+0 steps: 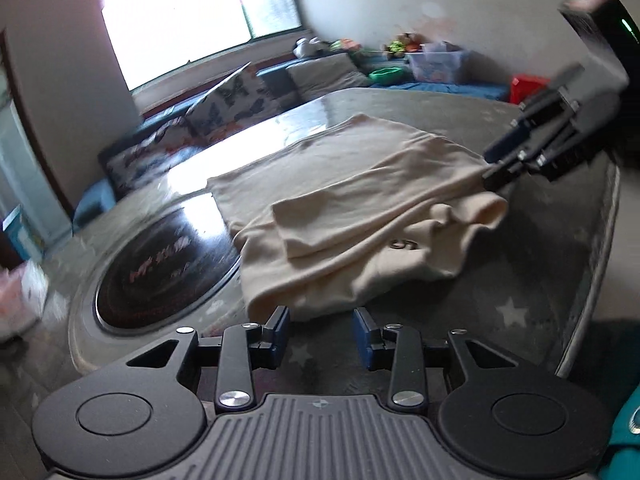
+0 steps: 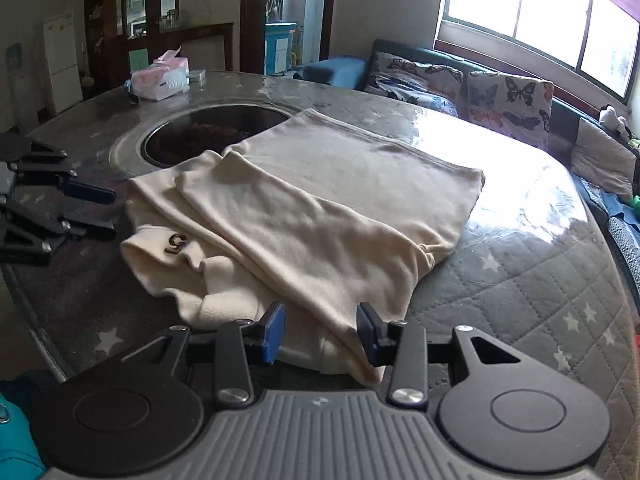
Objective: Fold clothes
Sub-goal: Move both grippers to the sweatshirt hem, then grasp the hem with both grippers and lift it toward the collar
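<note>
A cream garment [image 1: 340,208] lies partly folded on the round table, a sleeve laid across its body and a small dark "5" mark [image 1: 404,245] near the collar. It also shows in the right wrist view [image 2: 320,208]. My left gripper [image 1: 320,336] is open and empty, just short of the garment's near edge. My right gripper [image 2: 321,334] is open with the garment's near edge lying between its blue pads [image 2: 274,332], not pinched. In the left wrist view the right gripper [image 1: 500,164] sits at the garment's far right edge.
A black round cooktop [image 1: 168,268] is set into the table left of the garment. A pink tissue box [image 2: 160,78] stands at the table's far side. A grey quilted cover with stars [image 2: 540,280] covers the table. A butterfly-cushioned sofa [image 2: 460,80] runs under the window.
</note>
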